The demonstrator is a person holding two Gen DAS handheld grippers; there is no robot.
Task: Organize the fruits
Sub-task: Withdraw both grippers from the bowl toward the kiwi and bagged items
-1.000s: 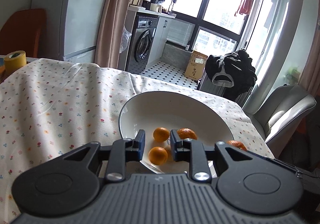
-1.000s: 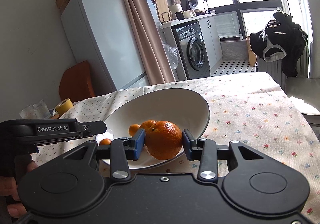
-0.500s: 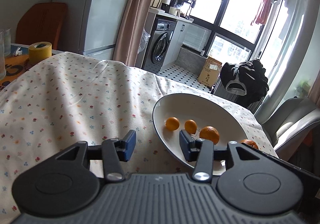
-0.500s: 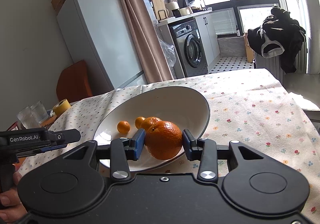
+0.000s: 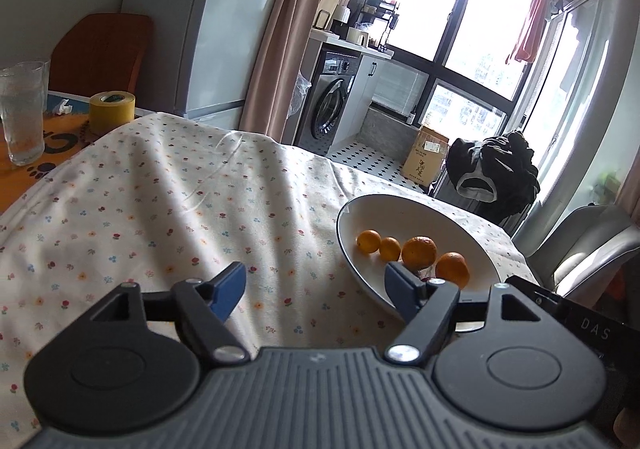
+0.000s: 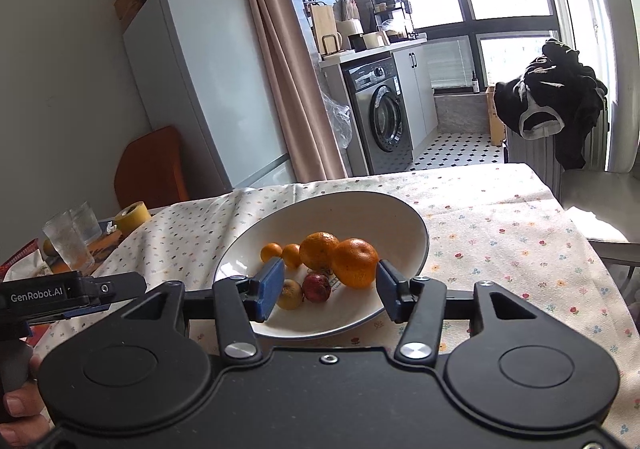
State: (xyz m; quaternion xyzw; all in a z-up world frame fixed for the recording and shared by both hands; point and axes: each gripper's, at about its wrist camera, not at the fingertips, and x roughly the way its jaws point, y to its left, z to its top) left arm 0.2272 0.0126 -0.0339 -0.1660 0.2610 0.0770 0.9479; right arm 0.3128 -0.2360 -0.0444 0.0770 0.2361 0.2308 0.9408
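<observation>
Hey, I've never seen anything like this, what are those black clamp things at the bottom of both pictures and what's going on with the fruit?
Those are two hand-held grippers, one in each of a person's hands, each with a camera looking forward along its two blue-padded fingers. One picture comes from the left gripper, the other from the right gripper. Both are open and hold nothing.

On the flowered tablecloth stands a wide white bowl. In it lie two small orange fruits, two larger oranges, a small dark red fruit and a small yellowish fruit. At the far edge of the table are clear drinking glasses and a yellow roll of tape.
</observation>
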